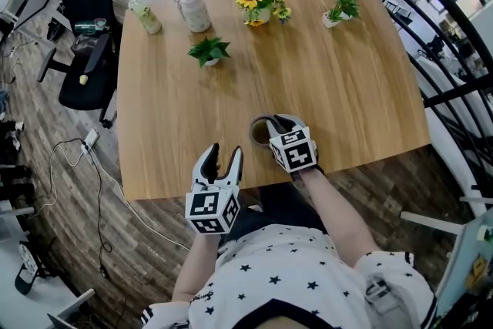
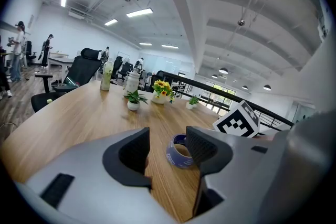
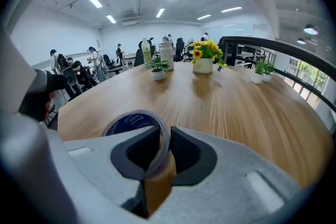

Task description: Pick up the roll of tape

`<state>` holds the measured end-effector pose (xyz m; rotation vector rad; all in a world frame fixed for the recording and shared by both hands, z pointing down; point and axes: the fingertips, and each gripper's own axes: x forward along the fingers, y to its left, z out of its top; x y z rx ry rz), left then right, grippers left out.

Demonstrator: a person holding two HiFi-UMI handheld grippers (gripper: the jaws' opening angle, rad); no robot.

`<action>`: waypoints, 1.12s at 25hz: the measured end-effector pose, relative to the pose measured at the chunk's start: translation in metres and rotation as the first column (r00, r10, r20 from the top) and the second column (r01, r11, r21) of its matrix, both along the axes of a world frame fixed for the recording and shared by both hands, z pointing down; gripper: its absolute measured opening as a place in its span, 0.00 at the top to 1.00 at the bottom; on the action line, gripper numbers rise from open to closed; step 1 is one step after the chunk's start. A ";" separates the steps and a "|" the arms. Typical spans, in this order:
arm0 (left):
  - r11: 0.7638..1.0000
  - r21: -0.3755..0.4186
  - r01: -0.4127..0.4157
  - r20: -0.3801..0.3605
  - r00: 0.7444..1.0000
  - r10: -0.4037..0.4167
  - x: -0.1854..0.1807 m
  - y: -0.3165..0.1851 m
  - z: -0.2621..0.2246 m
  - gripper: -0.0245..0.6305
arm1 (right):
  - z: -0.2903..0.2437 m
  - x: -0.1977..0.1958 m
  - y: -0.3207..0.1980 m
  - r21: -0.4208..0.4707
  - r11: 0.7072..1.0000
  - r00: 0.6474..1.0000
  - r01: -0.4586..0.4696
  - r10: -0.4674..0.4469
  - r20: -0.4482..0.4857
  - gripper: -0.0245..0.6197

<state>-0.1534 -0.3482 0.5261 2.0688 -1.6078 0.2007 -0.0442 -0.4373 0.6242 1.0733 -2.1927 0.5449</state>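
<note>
1. Head view:
   - The blue-printed, brown-cored roll of tape lies flat on the light wooden table. It sits near the 6 o'clock edge, within easy reach of the person.
   - The right gripper comes at it from 5 o'clock, tipped downward. One jaw is inside the ring and the other outside. I judge this is because the ring is better nipped by its wall than spanned.
   - The left gripper hangs at the roll's 7 o'clock, over the table edge and apart from the roll. It seems to have no part in the grasp.
   - Containers stand towards the 12 o'clock edge:
     - a white vase holding sunflowers;
     - a white lidded jar, contents hidden;
     - a capped pale-green bottle;
     - a small white pot with a green plant, and a second plant pot towards 1 o'clock.

2. Left gripper view:
   - The left gripper's jaws are released and well apart, with nothing between them.
   - The roll rests on the table beyond the gap, towards 1 o'clock.

3. Right gripper view:
   - The right gripper's jaws are clenched on the near wall of the roll.
   - That pinch looks firm enough to lift the roll, though the roll may swing from it.
</note>
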 end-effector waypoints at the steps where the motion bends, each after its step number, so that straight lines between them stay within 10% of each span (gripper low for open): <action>1: 1.000 0.002 0.000 0.000 1.000 0.000 0.000 0.002 -0.001 0.64 | -0.002 0.001 0.003 0.005 1.000 1.000 -0.003 0.003 0.002 0.85; 28: 0.993 0.114 -0.027 0.023 0.999 0.025 0.006 0.081 -0.051 0.64 | -0.093 0.005 0.093 0.175 0.984 0.995 -0.039 0.022 0.096 0.85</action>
